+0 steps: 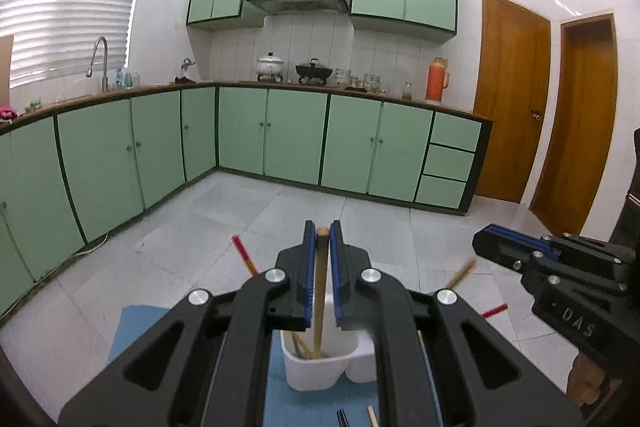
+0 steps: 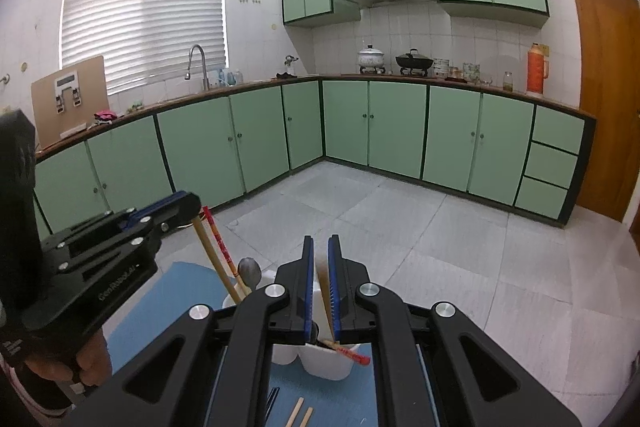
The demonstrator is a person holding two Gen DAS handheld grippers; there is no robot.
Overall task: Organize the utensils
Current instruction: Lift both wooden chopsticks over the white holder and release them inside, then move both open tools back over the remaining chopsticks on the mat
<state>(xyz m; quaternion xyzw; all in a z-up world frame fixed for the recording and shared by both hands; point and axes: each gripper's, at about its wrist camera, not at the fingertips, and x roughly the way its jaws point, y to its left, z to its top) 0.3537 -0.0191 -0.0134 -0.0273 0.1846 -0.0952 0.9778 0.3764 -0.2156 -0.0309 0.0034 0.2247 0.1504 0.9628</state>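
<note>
A white utensil holder [image 1: 320,367] with compartments stands on a blue mat [image 1: 132,327]. My left gripper [image 1: 322,227] is shut on a wooden chopstick [image 1: 320,291] whose lower end is inside the holder. In the right wrist view my right gripper [image 2: 318,241] is shut on a wooden chopstick [image 2: 326,291] above the holder [image 2: 328,363]. My left gripper [image 2: 192,203] shows at left with its chopstick [image 2: 216,267], beside a red-tipped chopstick [image 2: 220,247] and a spoon [image 2: 250,271] standing in the holder. Another red-tipped chopstick [image 2: 352,355] lies over the rim.
Loose wooden chopsticks [image 2: 300,413] and dark chopsticks [image 2: 273,401] lie on the mat [image 2: 160,307] near me. The grey tiled floor [image 2: 400,227] spreads beyond. Green cabinets [image 2: 240,147] and a wooden door [image 1: 512,95] are far behind.
</note>
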